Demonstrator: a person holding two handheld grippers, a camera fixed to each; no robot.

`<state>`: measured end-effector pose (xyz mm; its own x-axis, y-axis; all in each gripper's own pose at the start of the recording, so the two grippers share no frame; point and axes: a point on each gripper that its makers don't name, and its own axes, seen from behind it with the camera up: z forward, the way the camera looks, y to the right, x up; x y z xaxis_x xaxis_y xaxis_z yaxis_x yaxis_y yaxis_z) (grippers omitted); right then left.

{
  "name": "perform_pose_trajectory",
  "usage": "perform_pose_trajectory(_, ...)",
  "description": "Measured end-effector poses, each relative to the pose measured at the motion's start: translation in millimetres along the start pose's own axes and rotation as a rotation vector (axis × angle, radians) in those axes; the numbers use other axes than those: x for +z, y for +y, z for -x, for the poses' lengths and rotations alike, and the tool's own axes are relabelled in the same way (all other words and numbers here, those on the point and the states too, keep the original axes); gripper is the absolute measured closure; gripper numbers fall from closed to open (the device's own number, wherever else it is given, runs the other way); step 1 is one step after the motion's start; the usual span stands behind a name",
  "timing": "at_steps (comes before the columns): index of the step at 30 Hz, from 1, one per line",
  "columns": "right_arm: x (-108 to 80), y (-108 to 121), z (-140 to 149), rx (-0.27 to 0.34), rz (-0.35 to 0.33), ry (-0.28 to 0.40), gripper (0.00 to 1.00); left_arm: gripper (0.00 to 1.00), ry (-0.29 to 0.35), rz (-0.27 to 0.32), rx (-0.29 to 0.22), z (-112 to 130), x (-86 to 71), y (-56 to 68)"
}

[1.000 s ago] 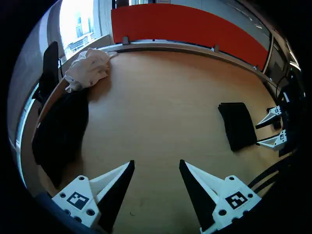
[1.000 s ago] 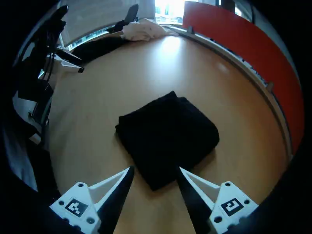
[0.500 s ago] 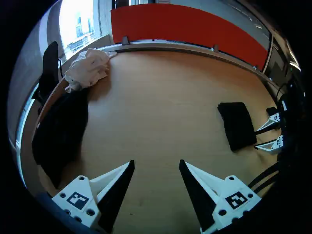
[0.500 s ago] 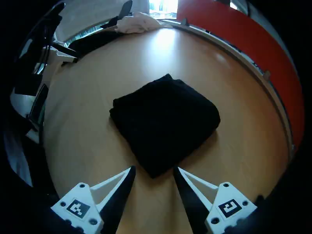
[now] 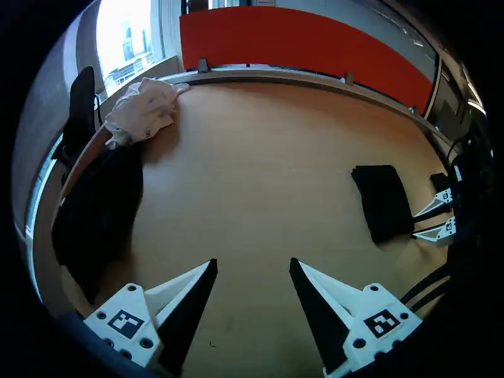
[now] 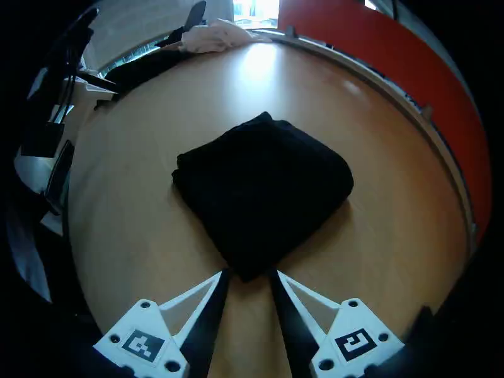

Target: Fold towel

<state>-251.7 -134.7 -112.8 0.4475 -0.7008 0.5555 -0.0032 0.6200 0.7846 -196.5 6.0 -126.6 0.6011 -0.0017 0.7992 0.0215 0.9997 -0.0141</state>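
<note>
A: Item one, the black folded cloth towel (image 6: 264,189): location?
B: Flat on the light wooden worktop (image 6: 126,220), its near corner between the right claw (image 6: 249,275) tips.
A: Change?
B: That claw has narrowed and moved in, with no pinch evident yet. A corner pick-up seems likely. The left claw (image 5: 252,260) is wide, well apart and unchanged.
</note>
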Motion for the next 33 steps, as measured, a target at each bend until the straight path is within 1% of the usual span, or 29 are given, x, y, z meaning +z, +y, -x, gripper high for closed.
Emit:
perform_pose_trajectory(4, 0.9, 1, 0, 0.007, 0.003, 0.002, 0.65, 0.16, 0.001, 0.0, 0.0, 0, -0.4, -0.1)
perform_pose_trajectory(6, 1.4, 2, 1, 0.015, 0.005, 0.003, 0.74, 0.16, 0.0, 0.0, 0.0, 0, -0.4, -0.2)
perform_pose_trajectory(10, 2.1, 4, 2, 0.032, 0.005, 0.004, 0.9, 0.16, 0.001, 0.0, 0.002, 0, -0.5, 0.1)
perform_pose_trajectory(14, 2.5, 4, 1, 0.042, 0.006, 0.009, 0.93, 0.15, 0.001, 0.001, 0.003, 0, -0.1, 0.5)
perform_pose_trajectory(23, -0.1, 4, -7, 0.044, 0.01, 0.038, 0.95, 0.15, -0.001, 0.002, 0.004, 2, 0.8, 0.2)
perform_pose_trajectory(27, -9.0, 5, -19, 0.044, 0.007, 0.061, 0.95, 0.15, 0.0, 0.004, 0.006, 3, 1.1, 0.7)
perform_pose_trajectory(33, -29.3, 11, -50, 0.026, 0.027, 0.118, 0.95, 0.15, 0.008, 0.009, 0.01, 0, 0.9, 2.2)
